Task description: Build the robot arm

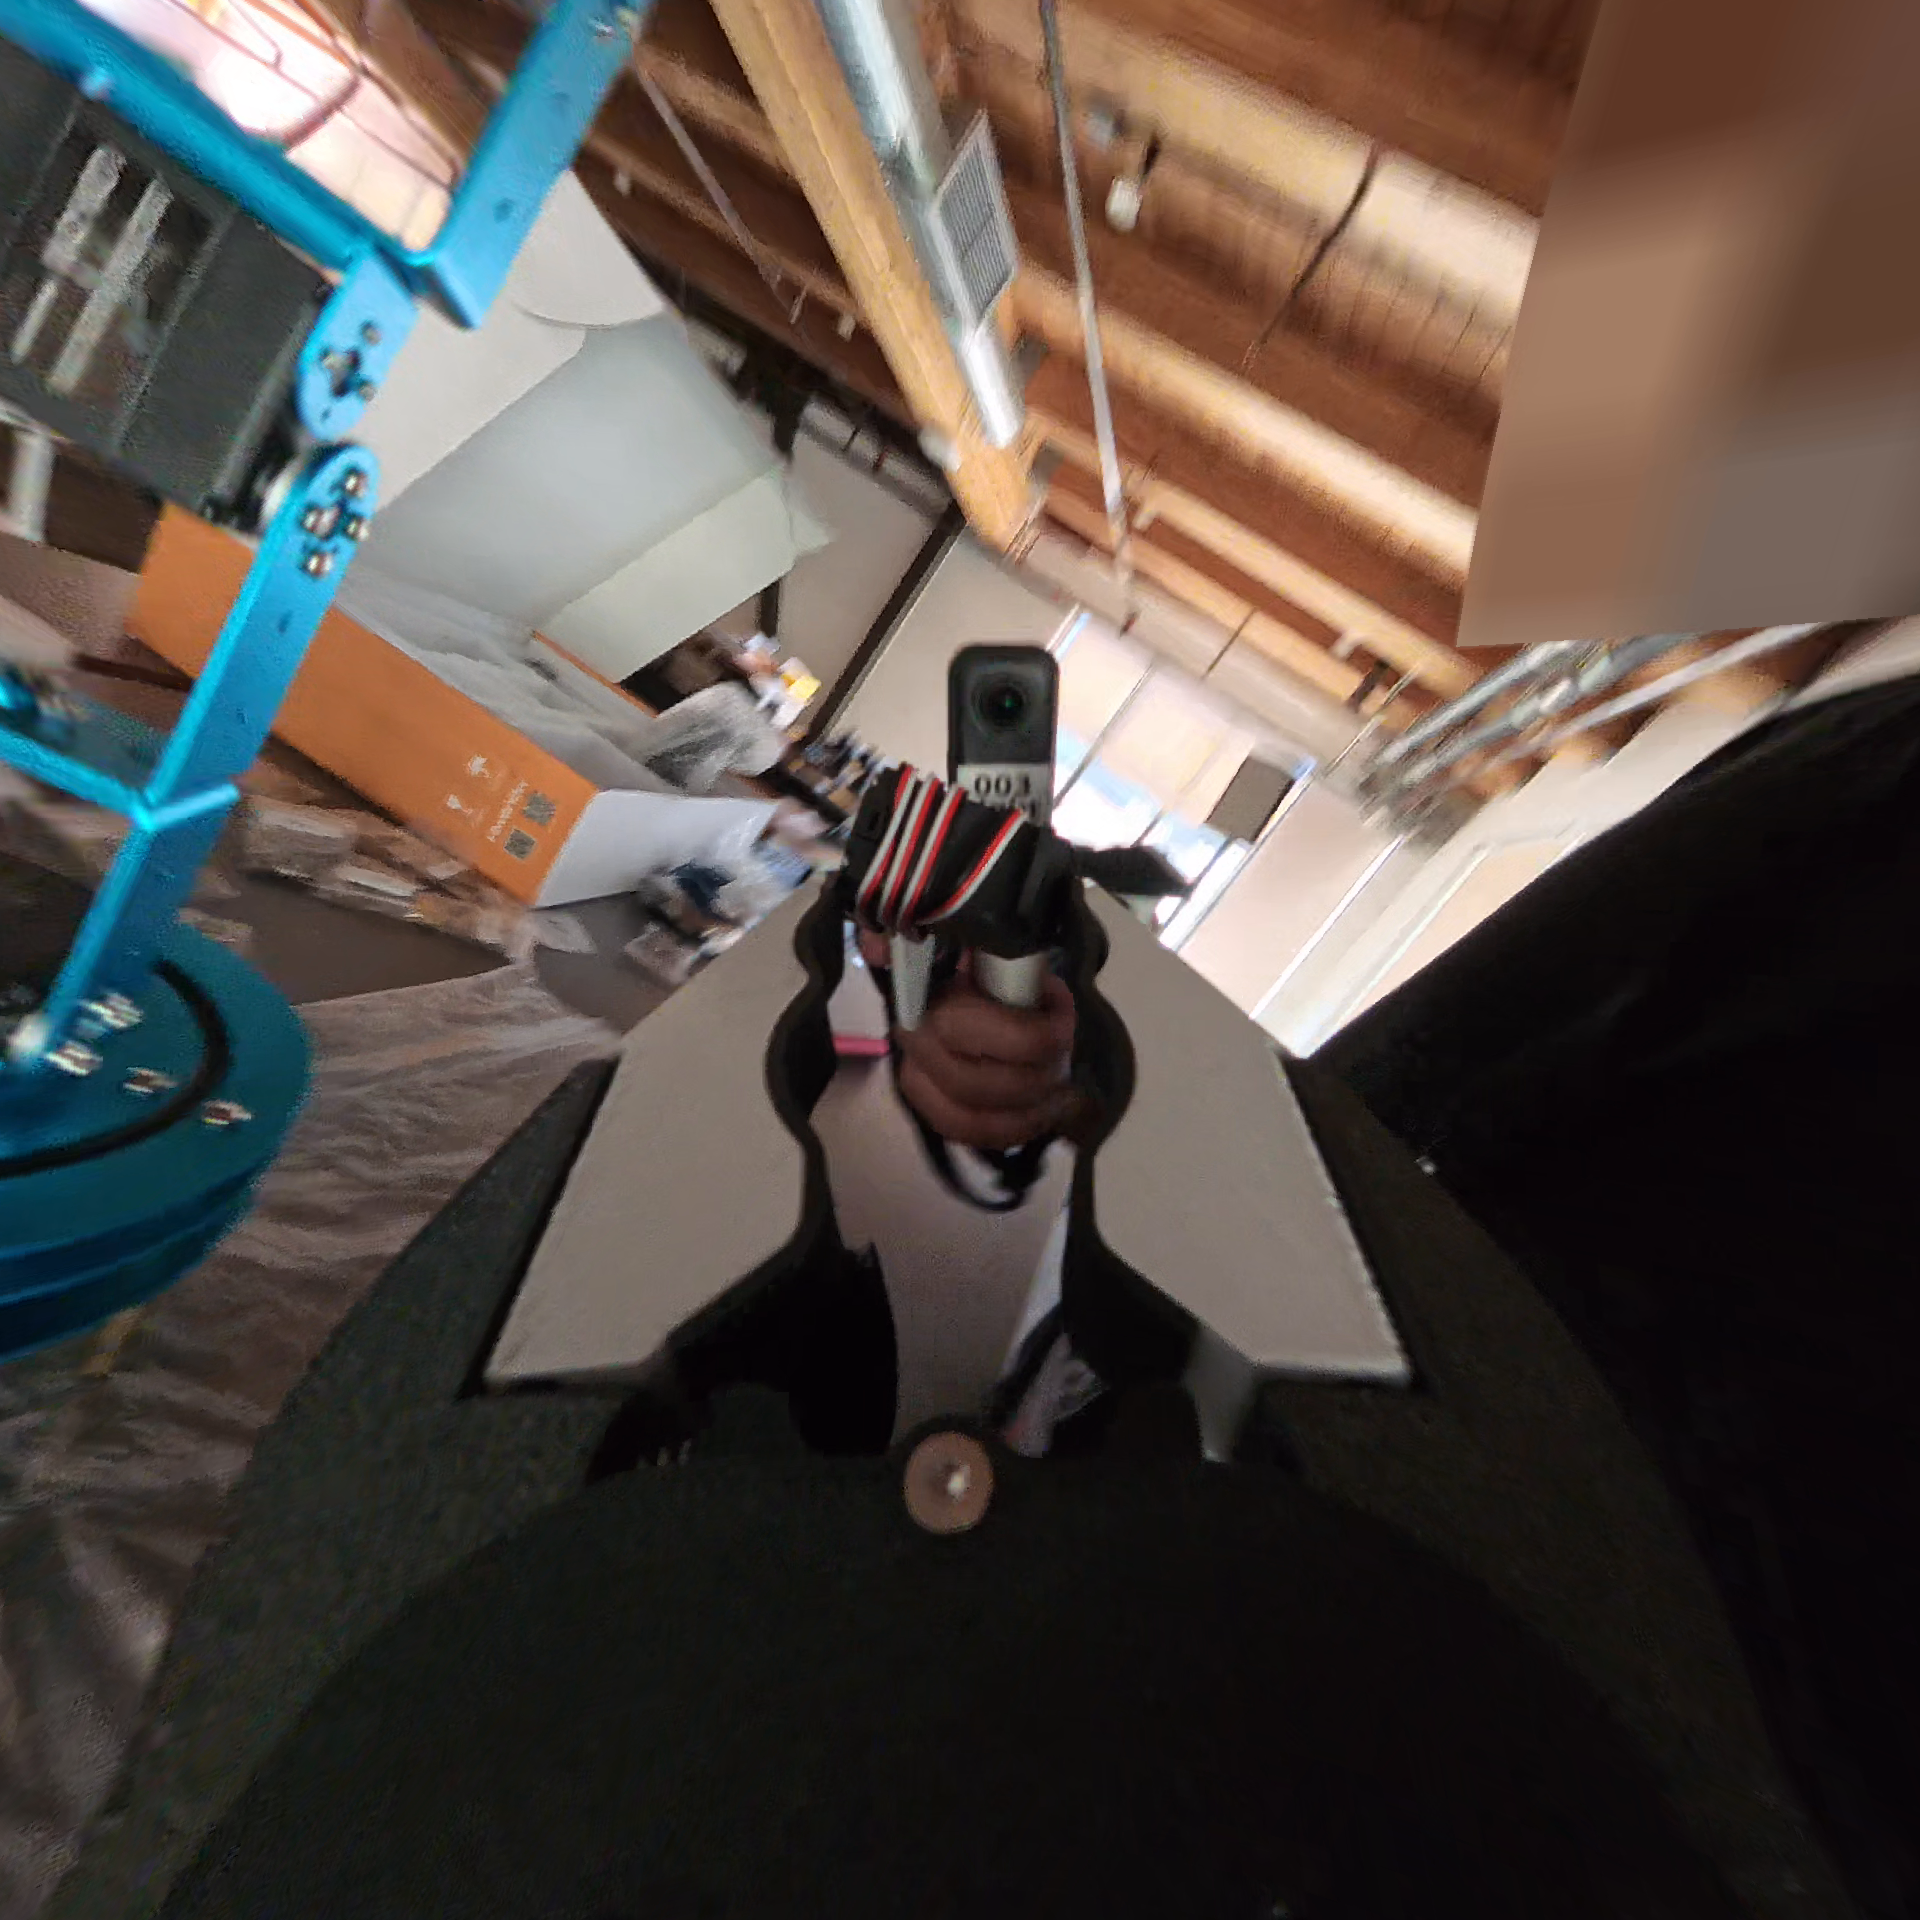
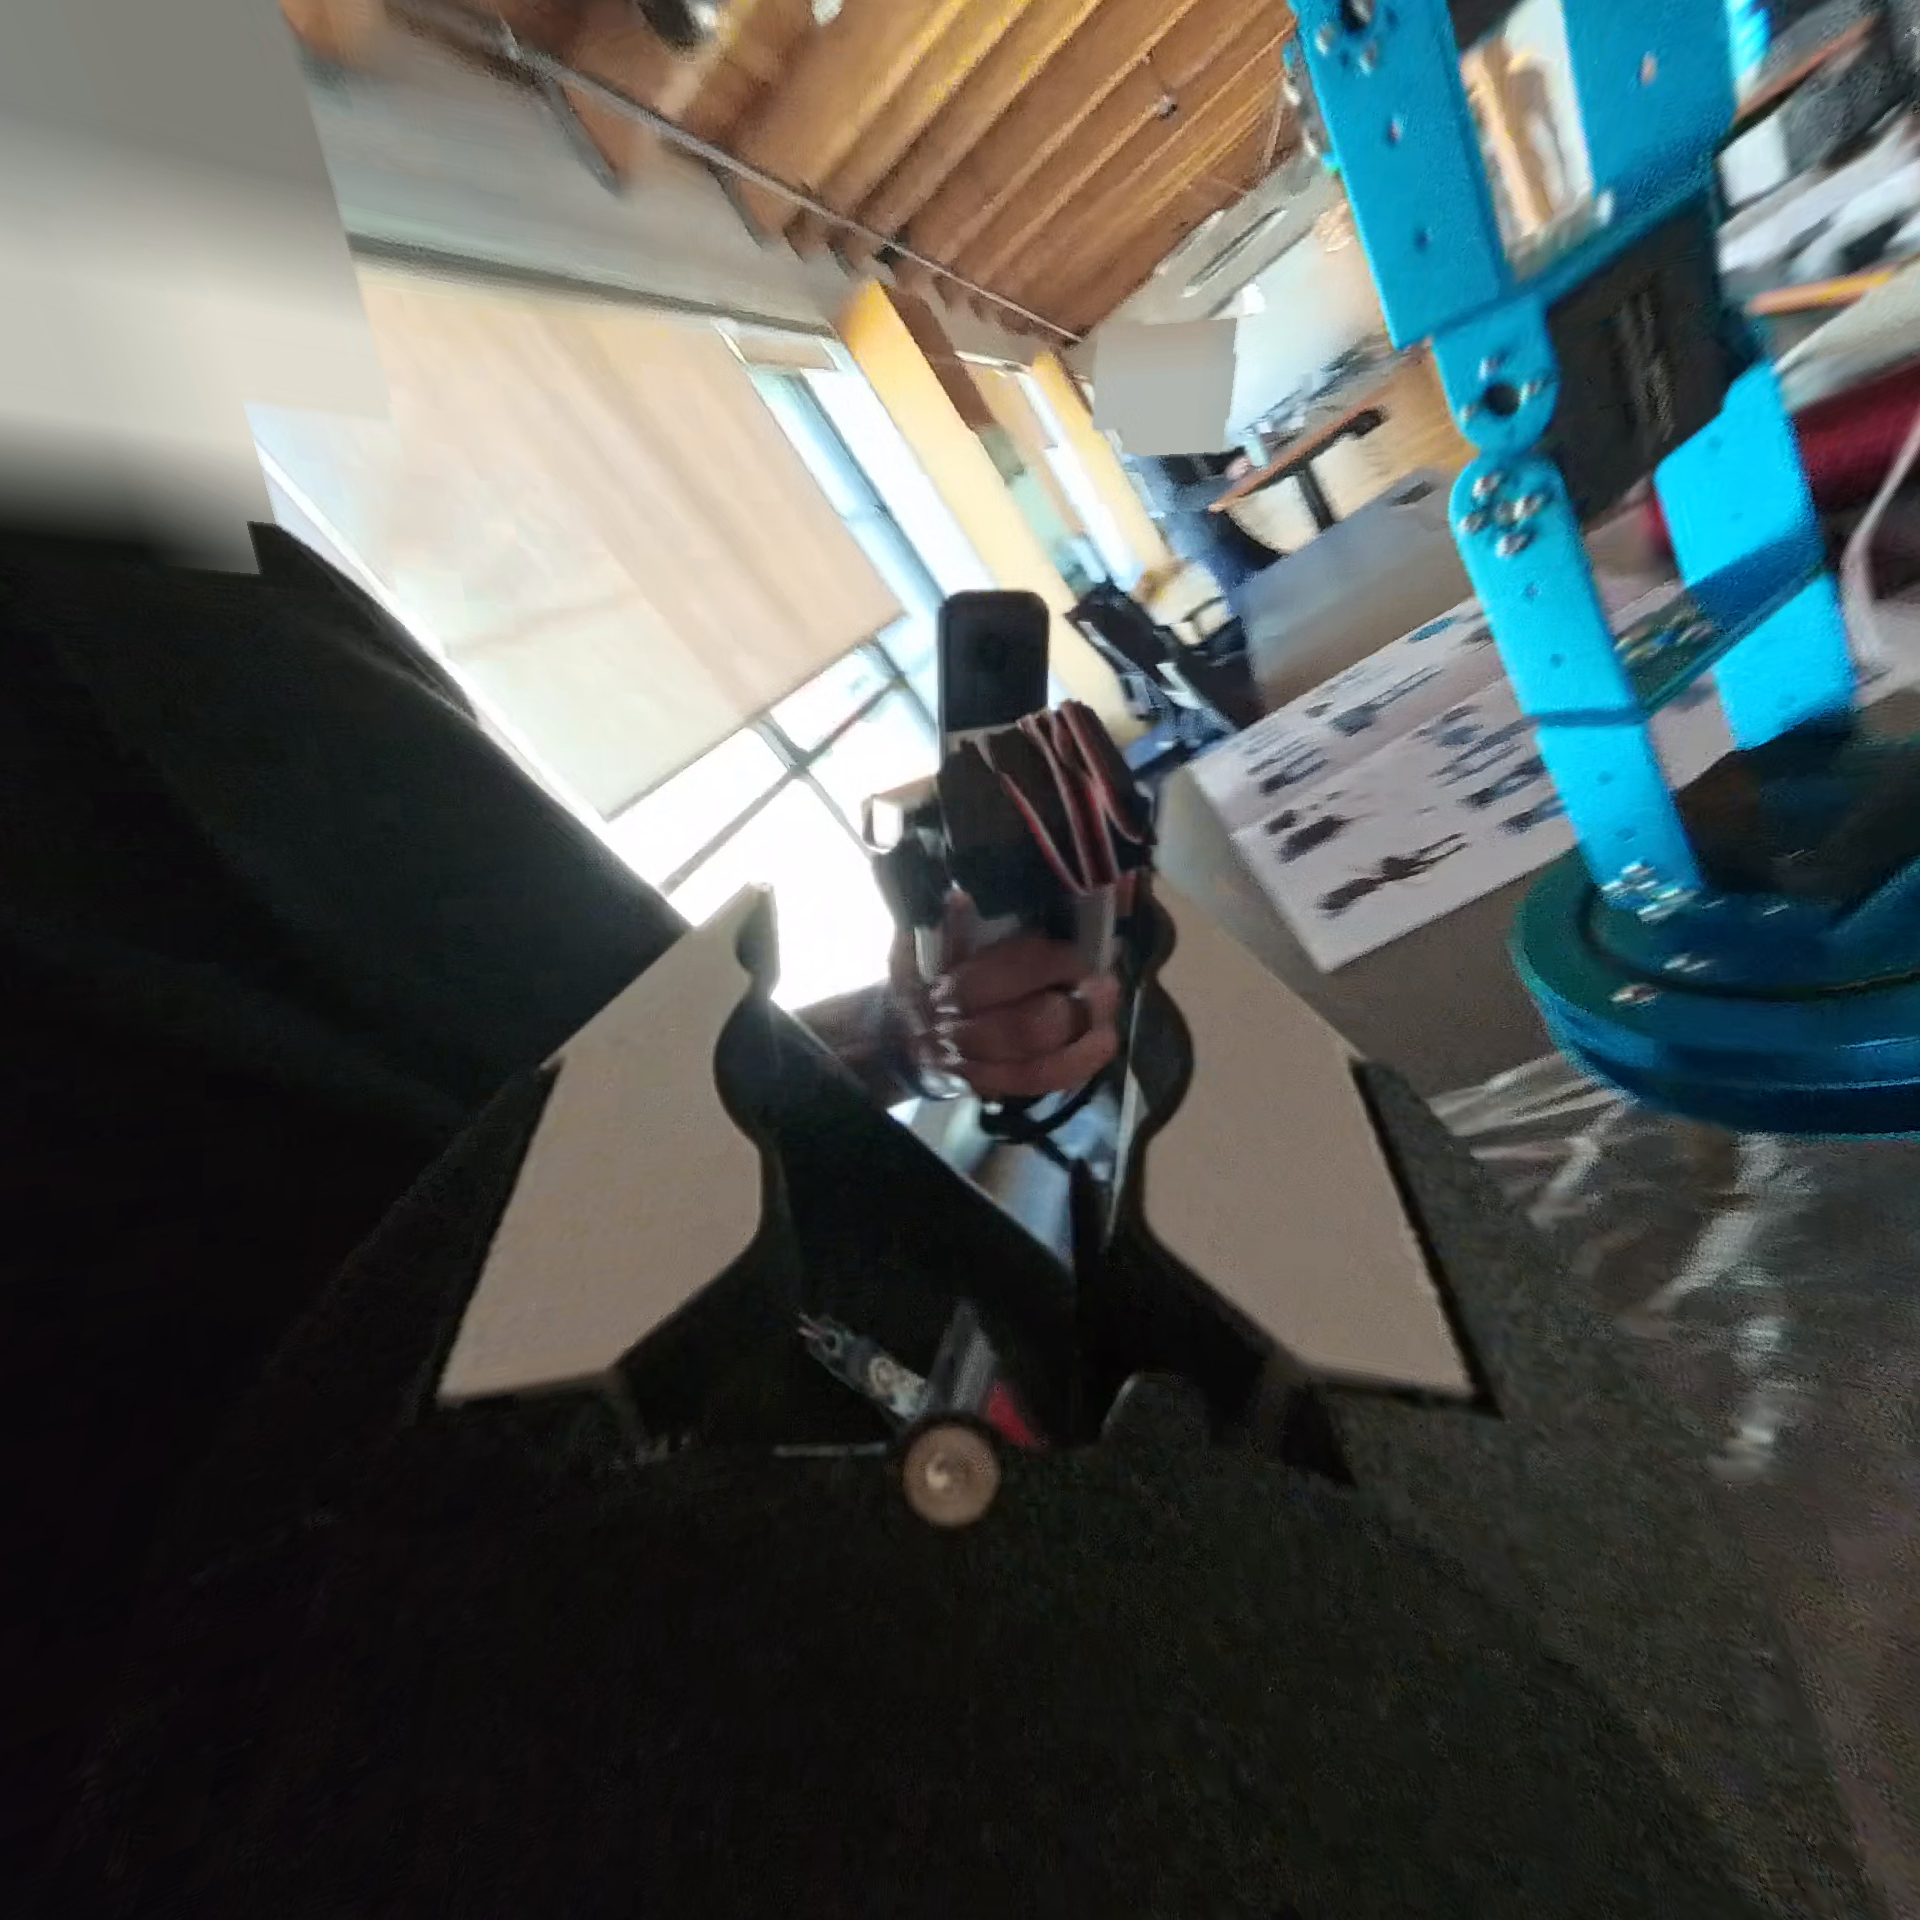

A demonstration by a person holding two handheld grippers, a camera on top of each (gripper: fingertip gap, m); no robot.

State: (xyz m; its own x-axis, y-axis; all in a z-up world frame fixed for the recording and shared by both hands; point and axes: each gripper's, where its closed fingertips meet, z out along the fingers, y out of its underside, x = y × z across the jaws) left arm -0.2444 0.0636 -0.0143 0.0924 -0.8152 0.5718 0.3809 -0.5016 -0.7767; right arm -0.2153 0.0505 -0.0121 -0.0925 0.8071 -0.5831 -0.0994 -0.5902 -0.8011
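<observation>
- Your left hand-held gripper (image 1: pixel 956 914) has a striped cable bundle (image 1: pixel 940 852) at its fingertips; you can't tell if it's clamped.
- Your right hand-held gripper (image 2: pixel 956 904) is equally unclear.
- The blue robot arm (image 1: pixel 223 686) beside them is cut off.

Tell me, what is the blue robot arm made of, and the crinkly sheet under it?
The blue robot arm looks like metal with a shiny coloured finish: flat strips, sharp bends and little silver screws. The crinkly sheet under its round base looks like thin clear plastic film, since it wrinkles and glints in the light; blur leaves that uncertain.
</observation>
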